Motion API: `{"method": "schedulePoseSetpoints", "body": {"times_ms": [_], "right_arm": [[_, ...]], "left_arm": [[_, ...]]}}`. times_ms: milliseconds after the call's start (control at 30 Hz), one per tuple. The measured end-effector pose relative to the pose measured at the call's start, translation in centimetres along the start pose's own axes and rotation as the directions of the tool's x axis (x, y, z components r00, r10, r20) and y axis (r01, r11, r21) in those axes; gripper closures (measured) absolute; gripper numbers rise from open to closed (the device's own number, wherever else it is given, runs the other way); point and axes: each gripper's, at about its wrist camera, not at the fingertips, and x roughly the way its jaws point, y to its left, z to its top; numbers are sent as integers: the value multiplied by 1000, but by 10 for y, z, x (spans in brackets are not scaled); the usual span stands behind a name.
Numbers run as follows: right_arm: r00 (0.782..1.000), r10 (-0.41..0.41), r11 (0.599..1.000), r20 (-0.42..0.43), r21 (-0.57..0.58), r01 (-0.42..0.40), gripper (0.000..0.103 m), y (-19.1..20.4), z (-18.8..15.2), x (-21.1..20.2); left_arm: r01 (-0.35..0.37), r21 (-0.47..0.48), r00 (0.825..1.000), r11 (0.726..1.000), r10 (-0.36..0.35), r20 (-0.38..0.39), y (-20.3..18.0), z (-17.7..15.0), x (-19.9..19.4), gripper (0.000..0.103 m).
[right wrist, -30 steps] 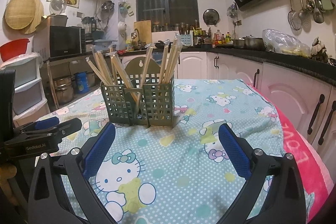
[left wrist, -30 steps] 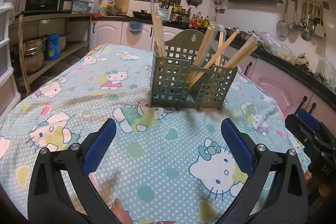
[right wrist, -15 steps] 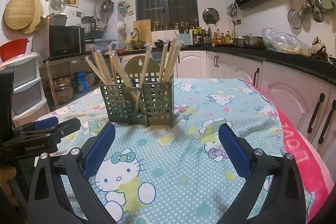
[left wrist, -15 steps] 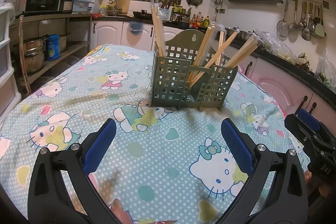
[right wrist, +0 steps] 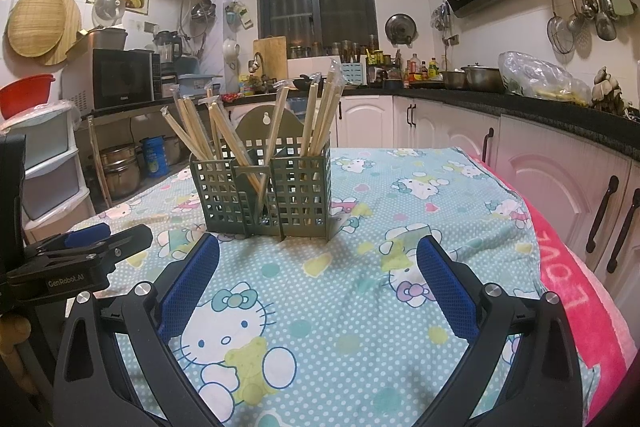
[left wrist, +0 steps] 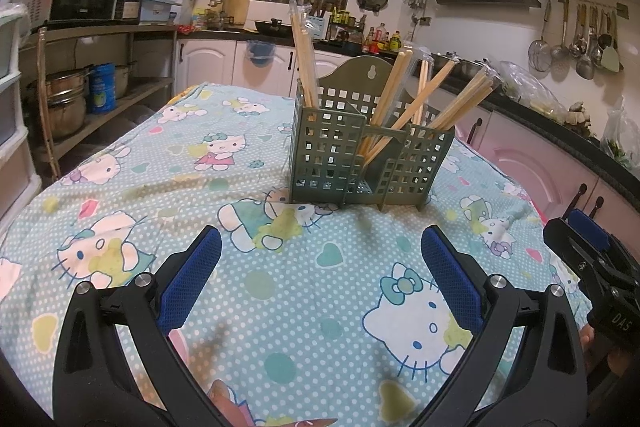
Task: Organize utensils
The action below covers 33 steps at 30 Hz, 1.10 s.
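Left gripper [left wrist: 320,251] marked "GenRobot.AI" and right gripper [right wrist: 318,259] both gape wide, empty; green lattice caddy [right wrist: 262,193] holds wrapped chopsticks [right wrist: 320,115].

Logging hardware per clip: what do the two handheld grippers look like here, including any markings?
Both match: the left gripper and right gripper have black plastic bodies with angular arms, silver screws at the joints and blue textured pads lining the fingers. Seen from the side, the left one reads "GenRobot.AI" and the right one "DAS" in white. No cables or sleeves show.
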Motion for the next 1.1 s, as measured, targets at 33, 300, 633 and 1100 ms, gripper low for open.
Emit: {"method": "schedulePoseSetpoints", "body": {"times_ms": [33, 300, 633, 1100], "right_arm": [[1000, 2, 1000, 0, 0, -2, 7, 0, 0, 0], [1000, 2, 1000, 0, 0, -2, 7, 0, 0, 0], [1000, 2, 1000, 0, 0, -2, 7, 0, 0, 0], [1000, -1, 1000, -10, 0, 1, 7, 1, -2, 1]], "left_arm": [[-1, -1, 1000, 1000, 1, 0, 0, 0, 0, 11], [-1, -3, 1000, 1000, 1, 2, 1, 0, 0, 11], [0, -5, 1000, 1000, 0, -1, 2, 0, 0, 11], [-15, -16, 999, 1000, 14, -31, 3, 1, 5, 11]]}}
